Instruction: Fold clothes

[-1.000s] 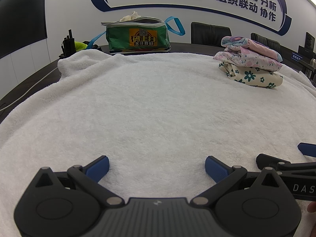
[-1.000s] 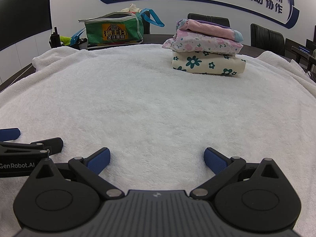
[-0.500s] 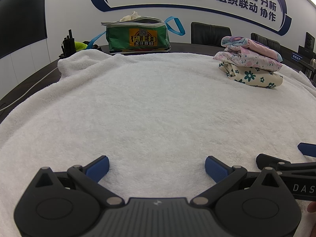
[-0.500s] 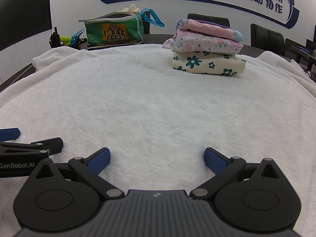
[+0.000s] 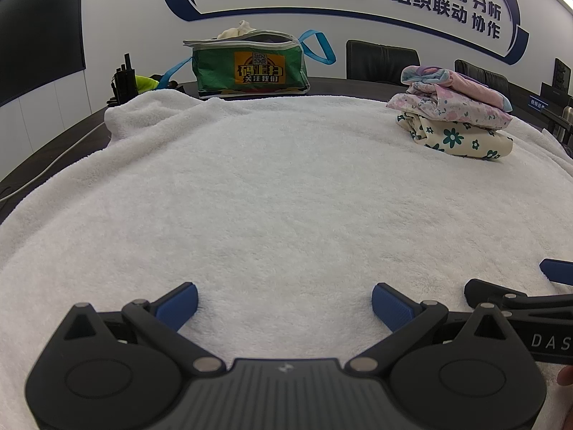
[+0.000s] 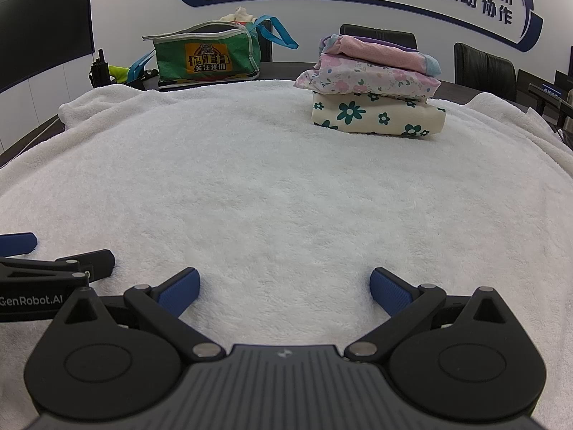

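Observation:
A stack of three folded garments (image 6: 376, 89), pink on top, floral in the middle, cream with green flowers below, sits at the far right of the white towel (image 6: 268, 186). It also shows in the left wrist view (image 5: 454, 114). My left gripper (image 5: 284, 304) is open and empty, low over the near towel. My right gripper (image 6: 284, 286) is open and empty beside it. Each gripper shows at the edge of the other's view: the right one (image 5: 519, 294), the left one (image 6: 53, 261).
A green zip bag (image 5: 250, 68) with blue straps and cloth inside stands behind the towel on the dark table (image 5: 53, 143). Black radios (image 5: 123, 82) stand at the far left. Black chairs (image 6: 483, 71) line the back wall.

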The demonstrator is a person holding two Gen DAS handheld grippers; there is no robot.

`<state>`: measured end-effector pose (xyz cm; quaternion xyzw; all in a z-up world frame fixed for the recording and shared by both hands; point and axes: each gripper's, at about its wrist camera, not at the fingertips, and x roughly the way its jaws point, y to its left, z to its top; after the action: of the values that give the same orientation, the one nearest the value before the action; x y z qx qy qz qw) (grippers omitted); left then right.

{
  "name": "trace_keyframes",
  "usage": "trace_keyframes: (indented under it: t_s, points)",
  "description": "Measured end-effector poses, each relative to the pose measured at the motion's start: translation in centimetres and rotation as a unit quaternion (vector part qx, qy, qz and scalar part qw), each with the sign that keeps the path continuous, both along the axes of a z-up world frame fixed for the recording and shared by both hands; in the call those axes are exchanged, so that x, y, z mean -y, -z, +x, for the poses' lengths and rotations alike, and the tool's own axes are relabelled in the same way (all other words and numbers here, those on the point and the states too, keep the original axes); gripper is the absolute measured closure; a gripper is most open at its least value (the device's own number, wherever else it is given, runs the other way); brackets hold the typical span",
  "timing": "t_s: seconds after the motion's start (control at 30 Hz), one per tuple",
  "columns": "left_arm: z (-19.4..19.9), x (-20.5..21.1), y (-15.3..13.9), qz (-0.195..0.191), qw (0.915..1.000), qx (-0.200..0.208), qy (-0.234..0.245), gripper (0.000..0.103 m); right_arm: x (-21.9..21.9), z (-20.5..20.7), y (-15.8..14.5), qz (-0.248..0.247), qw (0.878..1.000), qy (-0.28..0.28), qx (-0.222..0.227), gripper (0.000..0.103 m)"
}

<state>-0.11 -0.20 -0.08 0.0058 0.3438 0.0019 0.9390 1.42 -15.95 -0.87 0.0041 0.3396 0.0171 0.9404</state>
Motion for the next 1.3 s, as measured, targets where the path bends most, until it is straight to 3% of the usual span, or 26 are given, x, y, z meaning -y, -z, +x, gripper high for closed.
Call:
trace_keyframes:
  t_s: [1.3]
  points:
    - [0.01,-0.02,0.01,0.0,1.0,0.0,0.0,0.0,0.21,-0.3,-0.1,0.002,1.0,0.0,0.0,0.0]
